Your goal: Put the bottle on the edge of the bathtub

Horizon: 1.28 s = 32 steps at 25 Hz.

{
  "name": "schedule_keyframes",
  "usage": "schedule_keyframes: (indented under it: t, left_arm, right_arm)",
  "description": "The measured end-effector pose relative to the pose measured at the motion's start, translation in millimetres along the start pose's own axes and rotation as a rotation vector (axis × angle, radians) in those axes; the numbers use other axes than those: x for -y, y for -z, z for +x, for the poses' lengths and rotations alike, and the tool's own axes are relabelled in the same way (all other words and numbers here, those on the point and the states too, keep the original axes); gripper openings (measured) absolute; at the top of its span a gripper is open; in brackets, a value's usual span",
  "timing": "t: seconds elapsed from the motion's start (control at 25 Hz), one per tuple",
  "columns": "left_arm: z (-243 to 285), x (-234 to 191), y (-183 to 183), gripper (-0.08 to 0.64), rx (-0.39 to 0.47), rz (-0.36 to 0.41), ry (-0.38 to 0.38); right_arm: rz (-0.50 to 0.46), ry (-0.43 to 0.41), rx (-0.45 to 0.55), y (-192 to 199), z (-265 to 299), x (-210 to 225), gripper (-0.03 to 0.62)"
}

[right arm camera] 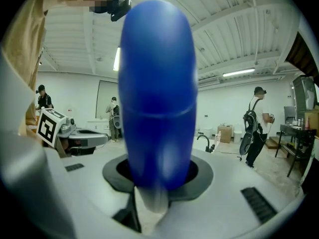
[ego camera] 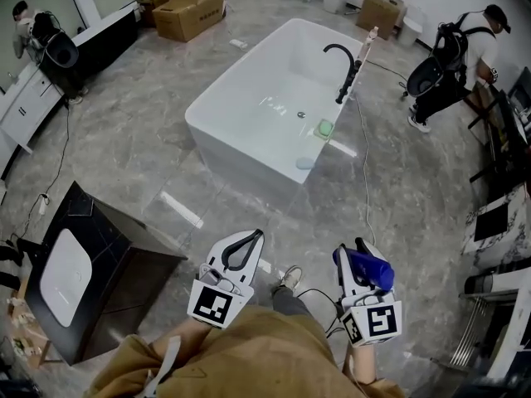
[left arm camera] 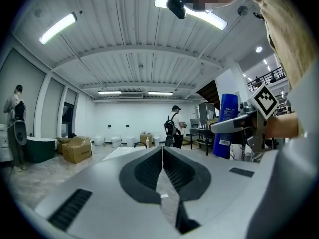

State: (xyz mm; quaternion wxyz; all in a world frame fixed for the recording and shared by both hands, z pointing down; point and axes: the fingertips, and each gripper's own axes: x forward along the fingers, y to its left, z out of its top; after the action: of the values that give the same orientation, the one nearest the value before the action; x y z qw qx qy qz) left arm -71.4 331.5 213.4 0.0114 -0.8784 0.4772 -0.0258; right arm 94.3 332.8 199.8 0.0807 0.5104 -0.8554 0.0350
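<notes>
The blue bottle (right arm camera: 155, 96) is clamped between the jaws of the right gripper (ego camera: 362, 276), well apart from the bathtub (ego camera: 249, 152). The left gripper (ego camera: 239, 251) is held with jaws together, empty.

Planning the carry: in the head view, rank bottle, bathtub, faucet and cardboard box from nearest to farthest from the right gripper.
1. Bottle, clamped in the right gripper.
2. Bathtub, ahead, slightly left.
3. Faucet, at its far right rim.
4. Cardboard box, beyond it, far left.
</notes>
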Motion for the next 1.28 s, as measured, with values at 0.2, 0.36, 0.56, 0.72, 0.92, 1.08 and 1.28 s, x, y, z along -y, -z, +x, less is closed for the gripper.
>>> schedule_keyframes:
  t: [0.2, 0.36, 0.56, 0.72, 0.92, 1.08, 1.28]
  left_arm:
    - [51.1, 0.5, 3.0, 0.011, -0.029, 0.002, -0.028]
    - [86.1, 5.1, 11.0, 0.011, -0.053, 0.012, -0.04]
    - [125.2, 17.8, 22.7, 0.011, -0.065, 0.011, 0.004]
    - [166.8, 18.9, 33.6, 0.011, -0.093, -0.013, 0.007]
    - [204.4, 18.0, 14.0, 0.011, -0.078, -0.006, -0.014]
    - [212.3, 7.9, 3.9, 0.011, -0.081, -0.002, -0.052]
    - [218.3, -7.7, 0.0, 0.011, -0.075, -0.012, -0.085]
  right_arm:
    - [0.005, -0.037, 0.012, -1.5, 30.4, 48.5, 0.138]
    - [0.002, -0.061, 0.028, 2.4, 51.1, 82.0, 0.138]
    - [-0.003, -0.068, 0.021, 14.4, 63.0, 105.8, 0.138]
    - [0.035, -0.067, -0.009, 28.4, 72.0, 129.1, 0.138]
    - [0.062, -0.09, -0.037, 26.3, 82.3, 158.7, 0.138]
    - [0.051, -0.122, -0.021, 12.4, 103.2, 170.9, 0.138]
    - [0.04, -0.135, -0.004, -0.1, 119.4, 173.6, 0.138]
